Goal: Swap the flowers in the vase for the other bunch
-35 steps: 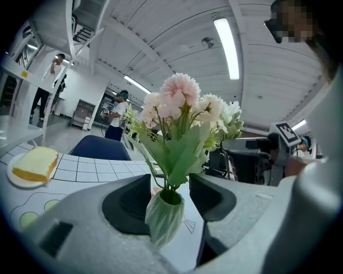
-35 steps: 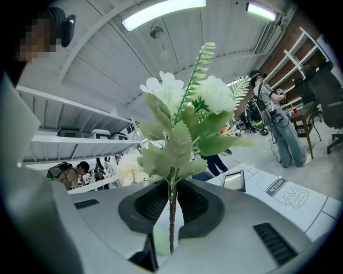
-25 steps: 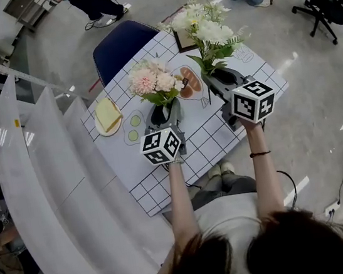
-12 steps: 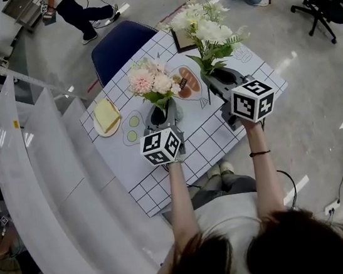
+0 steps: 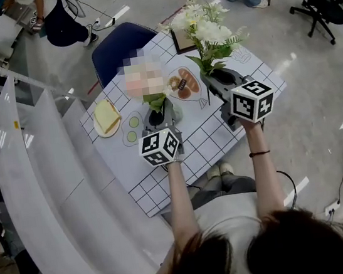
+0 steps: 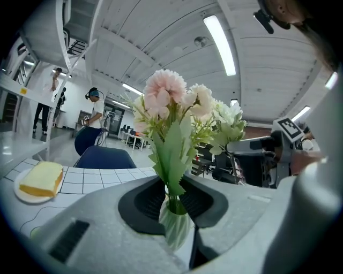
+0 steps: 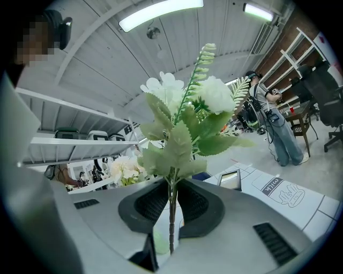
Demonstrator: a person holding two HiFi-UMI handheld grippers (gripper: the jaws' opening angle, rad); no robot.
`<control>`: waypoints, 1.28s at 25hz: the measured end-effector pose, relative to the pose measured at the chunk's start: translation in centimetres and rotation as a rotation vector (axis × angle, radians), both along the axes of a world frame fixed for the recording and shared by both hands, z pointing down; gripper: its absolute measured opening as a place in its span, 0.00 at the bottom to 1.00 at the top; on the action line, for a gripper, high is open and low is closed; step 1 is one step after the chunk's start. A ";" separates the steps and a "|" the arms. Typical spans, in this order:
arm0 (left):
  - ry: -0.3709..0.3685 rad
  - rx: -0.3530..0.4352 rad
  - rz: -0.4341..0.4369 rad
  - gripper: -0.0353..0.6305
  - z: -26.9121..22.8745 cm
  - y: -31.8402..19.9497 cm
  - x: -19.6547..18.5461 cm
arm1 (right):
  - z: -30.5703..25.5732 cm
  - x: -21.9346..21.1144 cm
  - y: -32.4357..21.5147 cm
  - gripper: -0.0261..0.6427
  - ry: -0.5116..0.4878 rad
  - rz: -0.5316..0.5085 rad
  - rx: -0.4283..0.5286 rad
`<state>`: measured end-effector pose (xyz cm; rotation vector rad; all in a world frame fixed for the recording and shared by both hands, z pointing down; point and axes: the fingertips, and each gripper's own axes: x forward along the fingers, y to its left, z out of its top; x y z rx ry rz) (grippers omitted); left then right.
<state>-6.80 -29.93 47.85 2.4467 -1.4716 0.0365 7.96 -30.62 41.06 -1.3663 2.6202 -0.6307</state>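
Observation:
A pink bunch (image 5: 155,102) stands in a small glass vase (image 5: 167,112) on the checked table (image 5: 165,181). My left gripper (image 5: 162,120) reaches level at the vase. In the left gripper view its jaws have just been closing, and the pads (image 6: 201,198) now sit against the neck of the vase (image 6: 174,227), below the pink blossoms (image 6: 169,99). My right gripper (image 5: 216,81) is shut on the thin stem (image 7: 171,214) of the white bunch (image 5: 207,30), which it holds upright in the air to the right of the vase.
A plate with a yellow slice (image 5: 107,115) lies left of the vase. A small frame (image 5: 183,40) lies at the table's far edge, with a blue chair (image 5: 120,45) behind it. White shelving (image 5: 51,182) runs along the left. People stand on the floor beyond.
The left jaws have closed in around the vase neck. Both hands stay where they were. A person in the background has walked to the left.

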 end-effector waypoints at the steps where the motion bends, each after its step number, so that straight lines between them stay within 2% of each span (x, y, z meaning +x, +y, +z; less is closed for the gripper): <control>1: 0.004 0.003 -0.002 0.18 -0.1 0.0 -0.1 | 0.0 0.0 0.0 0.11 0.000 0.000 0.001; 16: 0.032 0.041 -0.011 0.17 -2.5 0.3 -0.7 | -0.6 -0.9 0.9 0.11 0.008 -0.029 0.011; 21: 0.074 0.070 -0.017 0.17 -4.1 0.4 -1.0 | -0.8 -1.1 1.3 0.11 0.011 -0.031 0.017; 32: 0.079 0.123 -0.023 0.17 -6.3 0.4 -1.6 | -2.2 -1.1 1.8 0.11 0.017 -0.029 0.048</control>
